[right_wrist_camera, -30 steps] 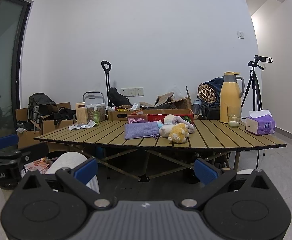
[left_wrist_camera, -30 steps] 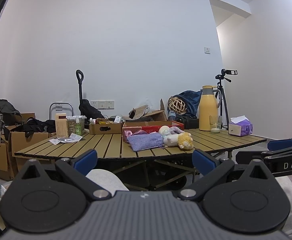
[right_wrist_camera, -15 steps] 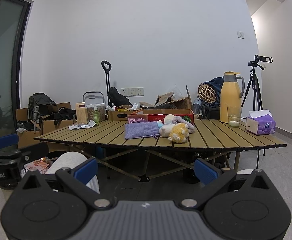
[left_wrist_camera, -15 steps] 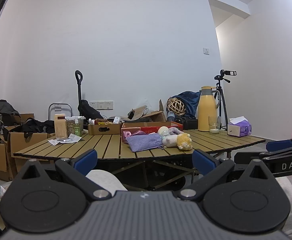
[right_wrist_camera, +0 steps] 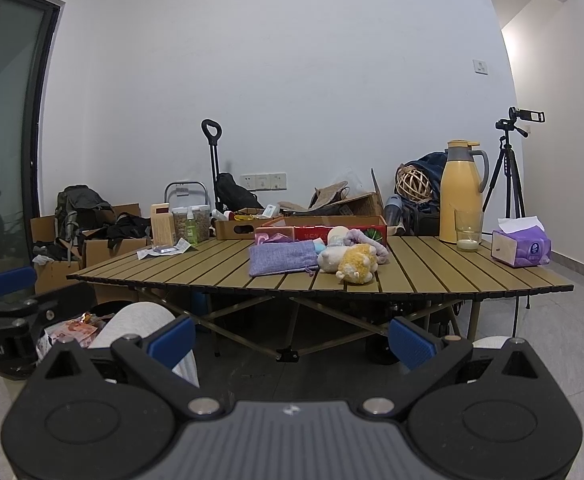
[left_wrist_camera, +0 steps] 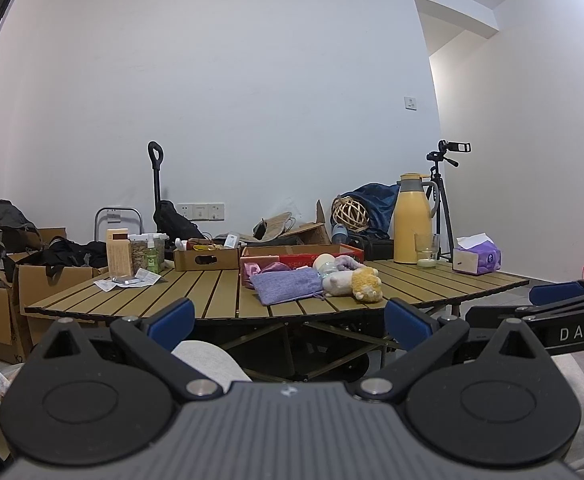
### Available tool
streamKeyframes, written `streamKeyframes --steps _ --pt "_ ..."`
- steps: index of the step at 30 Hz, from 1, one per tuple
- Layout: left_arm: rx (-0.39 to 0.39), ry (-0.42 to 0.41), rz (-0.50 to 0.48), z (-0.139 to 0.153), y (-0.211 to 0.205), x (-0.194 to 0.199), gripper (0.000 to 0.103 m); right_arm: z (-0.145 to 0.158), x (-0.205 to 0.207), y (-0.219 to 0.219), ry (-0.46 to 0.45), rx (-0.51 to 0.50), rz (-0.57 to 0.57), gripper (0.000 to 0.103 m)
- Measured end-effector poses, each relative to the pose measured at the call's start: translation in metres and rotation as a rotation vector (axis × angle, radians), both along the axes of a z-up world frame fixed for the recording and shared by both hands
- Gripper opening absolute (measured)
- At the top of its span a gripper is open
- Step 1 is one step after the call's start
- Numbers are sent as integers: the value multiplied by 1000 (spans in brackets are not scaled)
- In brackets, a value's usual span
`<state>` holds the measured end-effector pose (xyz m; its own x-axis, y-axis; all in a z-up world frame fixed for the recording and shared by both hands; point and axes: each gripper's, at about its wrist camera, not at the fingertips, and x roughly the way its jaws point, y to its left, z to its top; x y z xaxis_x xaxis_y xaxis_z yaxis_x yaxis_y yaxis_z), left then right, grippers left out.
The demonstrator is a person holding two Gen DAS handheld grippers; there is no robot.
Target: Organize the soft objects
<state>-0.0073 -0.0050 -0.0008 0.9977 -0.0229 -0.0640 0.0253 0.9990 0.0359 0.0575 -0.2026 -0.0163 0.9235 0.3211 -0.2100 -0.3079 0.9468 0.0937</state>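
Toward the left end of the slatted tabletop (left_wrist_camera: 196, 300) we see a tan carton (left_wrist_camera: 119, 251), a clear jar (left_wrist_camera: 142, 247) and a green bottle (left_wrist_camera: 152, 257) standing together near the far edge, with papers (left_wrist_camera: 126, 281) lying flat just in front of them. Next along the far edge sits a small cardboard box (left_wrist_camera: 206, 258), and beside it a red box (left_wrist_camera: 299, 255). Just in front of the red box, about midway along the tabletop, lie the soft objects in one cluster: a purple pouch (left_wrist_camera: 286, 285) lying flat, a white plush toy (left_wrist_camera: 336, 283) touching its right side, and a yellow plush toy (left_wrist_camera: 367, 284) against the white one, nearest the front edge. Further right, by the far edge, stand a yellow thermos (left_wrist_camera: 411, 220) and a glass (left_wrist_camera: 425, 251), and close to the right end rests a purple tissue pack (left_wrist_camera: 477, 258). We hold both tools low, short of the front edge and well apart from everything on it: our left gripper (left_wrist_camera: 288, 318) has its blue-tipped fingers spread wide and empty, and our right gripper (right_wrist_camera: 292, 334) is likewise wide and empty.
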Motion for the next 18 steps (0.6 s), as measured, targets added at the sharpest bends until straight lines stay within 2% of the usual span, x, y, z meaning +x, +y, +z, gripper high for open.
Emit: streamKeyframes --steps 18 --pt "2 -4 -1 0 3 0 103 1 2 0 -9 -2 -4 103"
